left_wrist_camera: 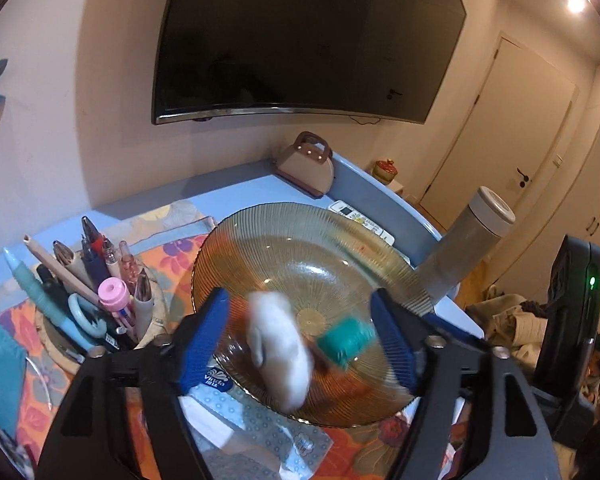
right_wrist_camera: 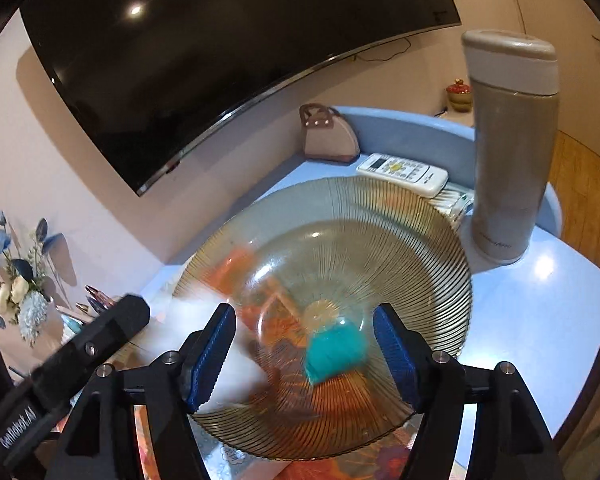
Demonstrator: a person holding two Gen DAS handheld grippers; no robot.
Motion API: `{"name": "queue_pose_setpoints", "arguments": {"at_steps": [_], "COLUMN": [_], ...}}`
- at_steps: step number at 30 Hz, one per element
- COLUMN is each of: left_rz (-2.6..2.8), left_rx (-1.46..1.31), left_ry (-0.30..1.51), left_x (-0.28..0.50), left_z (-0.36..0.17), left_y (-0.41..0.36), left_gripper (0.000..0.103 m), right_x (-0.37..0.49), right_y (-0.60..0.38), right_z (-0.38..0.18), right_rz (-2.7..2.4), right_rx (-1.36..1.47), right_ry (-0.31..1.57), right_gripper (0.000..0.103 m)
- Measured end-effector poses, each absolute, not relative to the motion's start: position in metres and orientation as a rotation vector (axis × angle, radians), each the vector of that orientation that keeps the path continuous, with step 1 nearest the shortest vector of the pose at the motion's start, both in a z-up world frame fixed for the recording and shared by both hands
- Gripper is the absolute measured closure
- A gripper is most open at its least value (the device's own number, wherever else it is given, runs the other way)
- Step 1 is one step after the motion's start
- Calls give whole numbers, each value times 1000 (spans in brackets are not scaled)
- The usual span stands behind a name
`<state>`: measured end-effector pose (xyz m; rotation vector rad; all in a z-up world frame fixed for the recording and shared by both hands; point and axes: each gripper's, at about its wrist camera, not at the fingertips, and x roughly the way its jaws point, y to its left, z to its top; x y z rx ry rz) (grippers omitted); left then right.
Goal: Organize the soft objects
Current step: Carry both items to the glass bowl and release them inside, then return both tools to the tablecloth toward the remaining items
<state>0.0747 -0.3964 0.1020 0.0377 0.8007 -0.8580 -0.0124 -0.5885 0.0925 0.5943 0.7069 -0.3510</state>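
Evidently both tools hover over the ribbed glass plate (left_wrist_camera: pixel 259 236), which serves as the landmark for everything else. To the left of the plate a cup of pens and scissors (left_wrist_camera: pixel 95 300) stands on the floral cloth, and a tissue pack (left_wrist_camera: pixel 255 428) pokes out from under the plate's near-left rim. On the plate lie two soft things: one white plush lump (left_wrist_camera: pixel 279 352), left of the plate's centre and blurred, and one teal soft block (left_wrist_camera: pixel 346 342), just right of centre. The left gripper (left_wrist_camera: pixel 300 348) has its jaws spread wide, the white lump lying between them but, as far as the blur allows, not pinched; the right gripper (right_wrist_camera: pixel 306 356) also has its jaws spread, with the teal block (right_wrist_camera: pixel 334 350) between them and apart from either pad. Beyond the plate's far rim sit one small handbag-shaped box (left_wrist_camera: pixel 308 164) and one white remote (right_wrist_camera: pixel 404 172); to the right of the plate stands one tall grey flask (right_wrist_camera: pixel 508 152). The step in hand looks like a paired pick or release at the plate (the blur leaves that open). To do it well, I would centre each soft piece between the pads, close gently since such things squash and slip, and keep the tips off the glass, which could slide on the surface. Count: two grippers, two soft pieces, one plate.
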Motion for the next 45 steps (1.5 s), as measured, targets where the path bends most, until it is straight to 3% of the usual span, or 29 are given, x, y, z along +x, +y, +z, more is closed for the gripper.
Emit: {"name": "queue_pose_setpoints", "arguments": {"at_steps": [7, 15, 20, 23, 31, 36, 38, 45], "left_rz": [-857, -726, -463, -366, -31, 17, -26, -98], "left_rx": [49, -58, -78, -167, -249, -291, -354, -476], "left_ry": [730, 627, 566, 560, 687, 716, 768, 757], "left_x": [47, 7, -14, -18, -10, -6, -2, -6], "left_z": [117, 148, 152, 133, 33, -9, -16, -19], "left_y": [-365, -250, -160, -97, 29, 56, 62, 79], "left_gripper": [25, 22, 18, 12, 12, 12, 12, 12], "right_x": [-27, -32, -34, -31, -2, -8, -7, -4], "right_y": [-582, -513, -444, -393, -256, -203, -194, -187], "right_z": [107, 142, 157, 152, 72, 16, 17, 7], "right_rz": [-333, -179, -58, 16, 273, 356, 362, 377], "right_rx": [585, 509, 404, 361, 243, 50, -8, -24], "right_ry": [667, 638, 622, 623, 751, 752, 747, 794], "right_gripper": [33, 33, 18, 17, 17, 16, 9, 9]}}
